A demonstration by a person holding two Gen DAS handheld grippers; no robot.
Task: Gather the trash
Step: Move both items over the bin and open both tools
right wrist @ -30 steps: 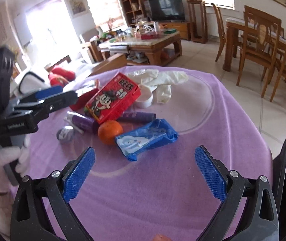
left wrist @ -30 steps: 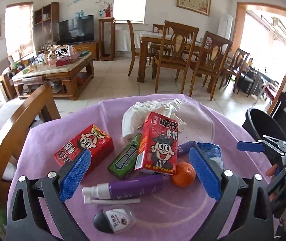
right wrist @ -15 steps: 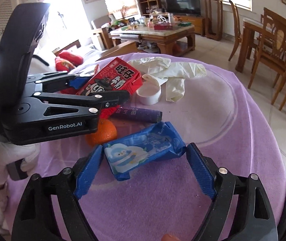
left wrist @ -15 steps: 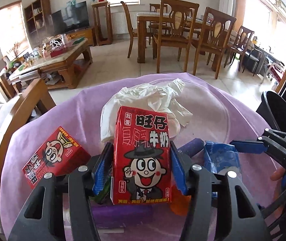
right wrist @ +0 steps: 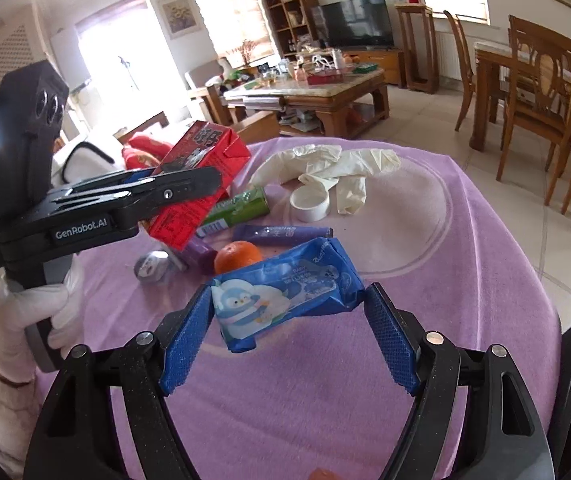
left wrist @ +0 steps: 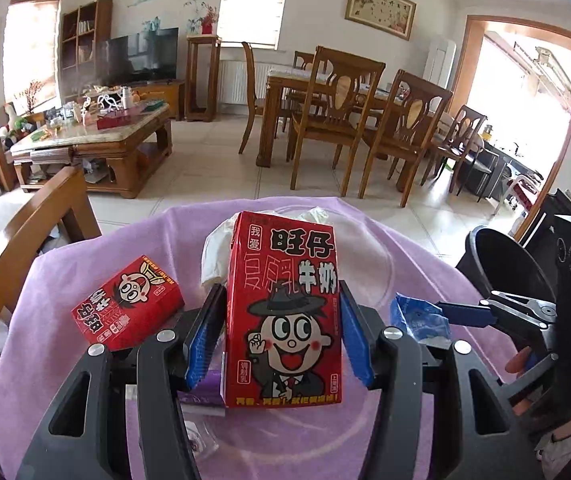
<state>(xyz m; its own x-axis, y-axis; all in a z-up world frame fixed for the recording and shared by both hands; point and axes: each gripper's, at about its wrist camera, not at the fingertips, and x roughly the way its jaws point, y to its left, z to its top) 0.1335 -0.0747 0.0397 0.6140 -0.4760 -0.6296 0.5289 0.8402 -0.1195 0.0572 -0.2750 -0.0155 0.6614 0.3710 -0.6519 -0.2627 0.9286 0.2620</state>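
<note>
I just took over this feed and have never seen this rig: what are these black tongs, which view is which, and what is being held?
There is no robot arm here: a person holds a two-finger tool in each hand, with a camera looking along its fingers. In the left wrist view, the left gripper clamps a red milk carton. In the right wrist view, the right gripper pinches a blue wipes packet by its ends. On the purple tablecloth lie white gloves, an orange, a green pack, a purple tube and another red carton. A black bin stands at the right.
</note>
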